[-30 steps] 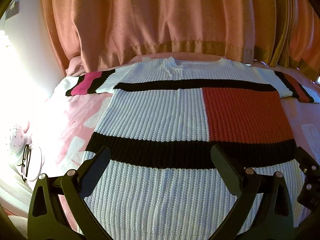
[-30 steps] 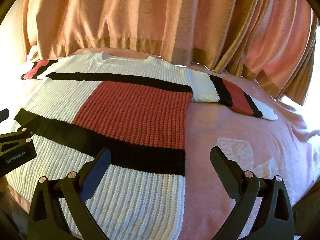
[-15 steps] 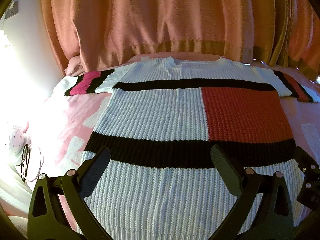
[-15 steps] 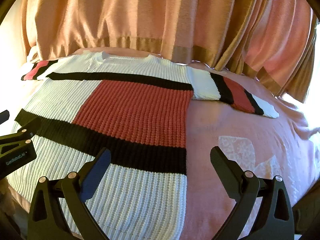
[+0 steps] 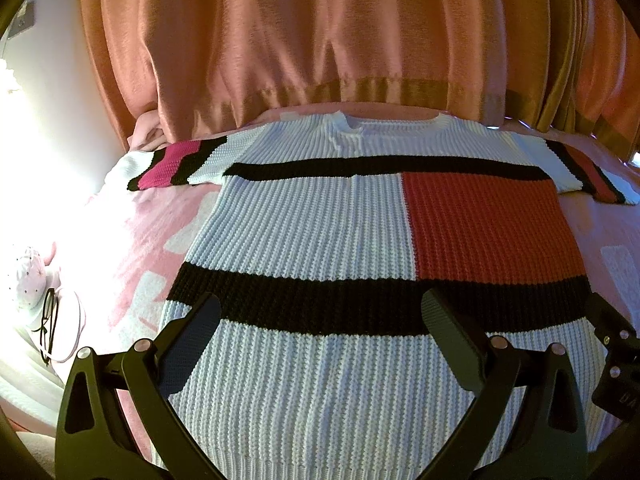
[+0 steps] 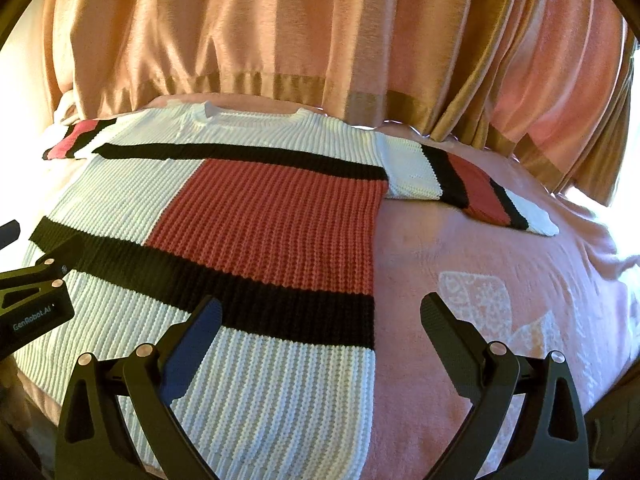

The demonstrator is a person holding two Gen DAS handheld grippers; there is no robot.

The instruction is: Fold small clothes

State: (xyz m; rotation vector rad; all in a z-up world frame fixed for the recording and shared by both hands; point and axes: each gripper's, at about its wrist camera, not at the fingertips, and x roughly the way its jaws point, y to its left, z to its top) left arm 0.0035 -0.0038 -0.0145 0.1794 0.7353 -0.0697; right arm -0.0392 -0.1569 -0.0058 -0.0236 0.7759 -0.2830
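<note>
A knitted short-sleeved sweater point(image 5: 320, 232) point(image 6: 248, 216), white with black bands and a red block, lies flat and spread out on a pink bedspread point(image 5: 132, 240), neck towards the curtains. My left gripper point(image 5: 320, 320) hovers open over the sweater's lower hem area, nothing between its fingers. In the right wrist view, my right gripper point(image 6: 320, 320) is open above the sweater's lower right side edge, straddling knit and bedspread point(image 6: 500, 280). Each gripper shows at the edge of the other's view: the right gripper point(image 5: 616, 364), the left gripper point(image 6: 32, 300).
Orange-pink curtains point(image 5: 320, 40) hang along the far side of the bed. A white cap with glasses point(image 5: 48, 312) lies at the bed's left edge. Bright light washes out the left side. Bare bedspread spreads to the right of the sweater.
Both grippers have drifted very slightly; the sweater lies as before and both stay open.
</note>
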